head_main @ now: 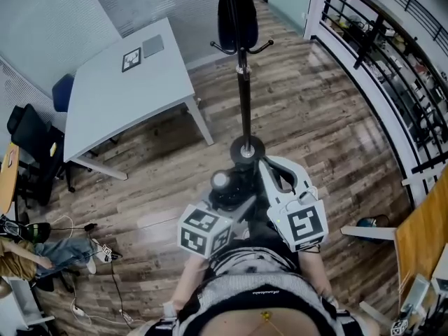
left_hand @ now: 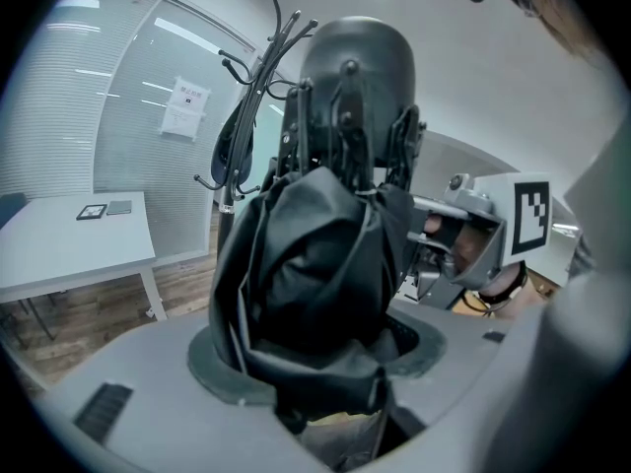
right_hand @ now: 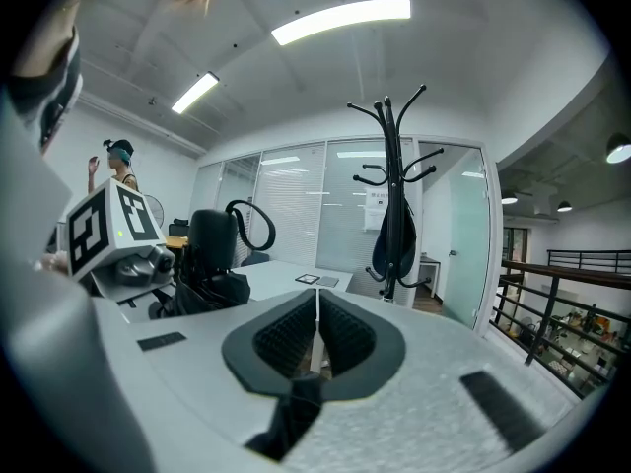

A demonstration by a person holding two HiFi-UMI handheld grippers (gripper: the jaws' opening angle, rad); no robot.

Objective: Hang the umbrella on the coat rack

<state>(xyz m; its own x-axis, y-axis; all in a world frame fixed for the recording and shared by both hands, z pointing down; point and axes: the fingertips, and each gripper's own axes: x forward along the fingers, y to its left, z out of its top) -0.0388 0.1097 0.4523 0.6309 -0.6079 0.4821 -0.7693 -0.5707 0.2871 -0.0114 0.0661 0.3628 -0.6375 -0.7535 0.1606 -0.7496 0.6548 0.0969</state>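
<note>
Umbrella (right_hand: pixel 212 244) strap (right_hand: pixel 272 229) shows only in right gripper view

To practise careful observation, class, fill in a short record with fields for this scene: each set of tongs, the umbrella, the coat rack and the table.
Left tongs: closed on the umbrella
Umbrella: black, folded, gripped by its fabric
Right tongs: shut, nothing between them
Coat rack: upright ahead, a dark item hanging on it
Table: white, left of the rack, a marker card on it
Umbrella hung: not yet
</note>
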